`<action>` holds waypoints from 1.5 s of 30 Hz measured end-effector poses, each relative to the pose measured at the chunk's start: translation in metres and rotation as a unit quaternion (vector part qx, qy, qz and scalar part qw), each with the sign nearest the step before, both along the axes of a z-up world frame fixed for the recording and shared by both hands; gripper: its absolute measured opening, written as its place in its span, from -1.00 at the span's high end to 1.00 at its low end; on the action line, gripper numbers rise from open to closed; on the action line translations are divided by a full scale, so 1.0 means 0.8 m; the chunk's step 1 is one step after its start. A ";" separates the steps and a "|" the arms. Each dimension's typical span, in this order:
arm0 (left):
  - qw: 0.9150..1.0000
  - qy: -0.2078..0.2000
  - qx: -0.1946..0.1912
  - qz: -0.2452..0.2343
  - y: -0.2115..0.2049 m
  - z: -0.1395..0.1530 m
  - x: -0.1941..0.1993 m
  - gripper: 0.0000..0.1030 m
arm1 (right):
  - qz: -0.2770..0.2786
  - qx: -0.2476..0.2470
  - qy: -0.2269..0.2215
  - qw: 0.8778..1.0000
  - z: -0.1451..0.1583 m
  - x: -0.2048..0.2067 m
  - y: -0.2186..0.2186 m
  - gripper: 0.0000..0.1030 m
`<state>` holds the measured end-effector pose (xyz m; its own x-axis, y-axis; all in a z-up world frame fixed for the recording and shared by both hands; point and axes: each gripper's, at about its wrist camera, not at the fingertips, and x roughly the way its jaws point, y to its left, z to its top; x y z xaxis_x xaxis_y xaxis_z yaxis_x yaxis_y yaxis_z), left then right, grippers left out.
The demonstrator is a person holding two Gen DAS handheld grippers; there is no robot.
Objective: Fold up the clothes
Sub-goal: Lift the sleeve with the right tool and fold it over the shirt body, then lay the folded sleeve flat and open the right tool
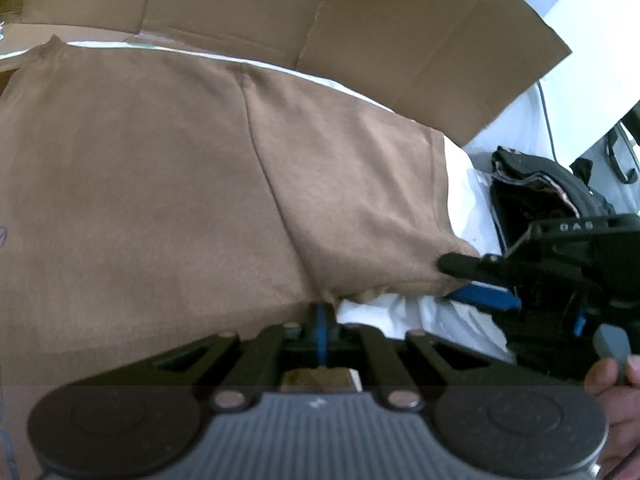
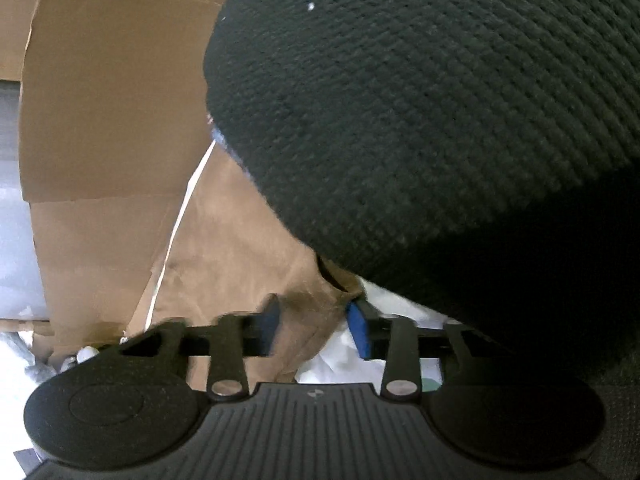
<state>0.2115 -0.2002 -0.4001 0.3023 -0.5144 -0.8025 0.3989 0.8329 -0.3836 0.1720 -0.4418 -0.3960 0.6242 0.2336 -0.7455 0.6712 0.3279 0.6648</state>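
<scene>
Brown garment point(image 1: 160, 184) lies spread flat on a white sheet point(image 1: 464, 184), cardboard point(image 1: 400, 40) standing behind it; fabric is plain, matte, soft-looking, one long seam running diagonally, stitched hem along the right edge; near edge bunched and slightly lifted. Left gripper point(image 1: 322, 320) fully closed, blue pads pinching that near edge. Right gripper point(image 2: 314, 326) sits at the garment's right corner; jaws partly apart with a fold of brown cloth between the blue pads; cannot tell if the pads actually press it. Dark knit fabric point(image 2: 440, 120) fills most of the right wrist view, close to the lens.
</scene>
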 end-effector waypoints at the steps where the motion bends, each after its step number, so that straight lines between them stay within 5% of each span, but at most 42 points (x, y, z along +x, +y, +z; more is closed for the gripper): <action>1: 1.000 0.001 0.000 -0.001 0.000 0.000 0.000 0.99 | 0.003 -0.005 -0.002 1.000 0.001 -0.001 0.001 0.75; 9: 1.000 -0.002 -0.012 -0.001 0.007 -0.001 -0.003 0.99 | 0.061 -0.078 -0.077 0.992 0.045 0.007 0.009 0.87; 21: 0.994 0.052 -0.062 0.069 0.025 -0.011 -0.001 0.99 | 0.176 -0.076 -0.172 0.966 0.085 0.037 0.057 0.88; 30: 0.974 0.109 -0.124 0.157 0.047 -0.027 -0.006 0.99 | 0.217 -0.054 -0.187 0.957 0.086 0.061 0.084 0.88; 37: 0.948 0.140 -0.178 0.225 0.065 -0.043 -0.020 0.97 | 0.244 -0.009 -0.185 0.952 0.075 0.058 0.094 0.89; 45: 0.942 0.139 -0.193 0.238 0.072 -0.046 -0.029 0.97 | 0.279 -0.004 -0.164 0.946 0.066 0.057 0.109 0.83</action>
<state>0.1886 -0.1423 -0.4368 0.3780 -0.6427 -0.6664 -0.1459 0.6695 -0.7284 0.2174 -0.3546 -0.3434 0.6027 0.5901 -0.5371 0.1504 0.5770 0.8028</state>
